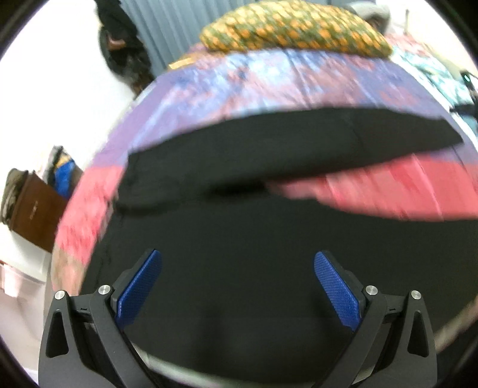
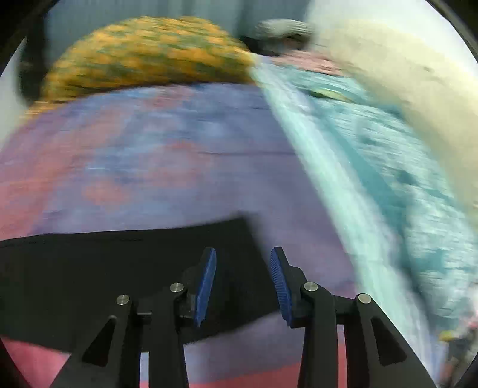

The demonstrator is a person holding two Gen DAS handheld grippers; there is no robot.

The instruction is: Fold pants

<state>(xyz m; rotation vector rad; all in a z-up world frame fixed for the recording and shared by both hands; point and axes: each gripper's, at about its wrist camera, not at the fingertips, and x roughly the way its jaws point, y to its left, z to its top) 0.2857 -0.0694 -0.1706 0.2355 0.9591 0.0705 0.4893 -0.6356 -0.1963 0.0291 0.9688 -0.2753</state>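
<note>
Black pants [image 1: 239,238] lie on a bed with a pink, purple and blue cover [image 1: 269,83]. One leg [image 1: 298,149] stretches across the far side, and the wider part lies under my left gripper [image 1: 238,268], which is open and empty just above the cloth. In the right wrist view the end of a pant leg [image 2: 119,268] lies across the cover [image 2: 179,149]. My right gripper [image 2: 242,268] is open over that leg's right end, with nothing between its blue pads [image 2: 206,280]. Both views are motion-blurred.
An orange and green patterned pillow [image 1: 292,27] lies at the bed's far end, also in the right wrist view [image 2: 143,50]. A teal patterned cloth [image 2: 388,179] lies along the right side. A brown box [image 1: 35,209] stands on the floor to the left.
</note>
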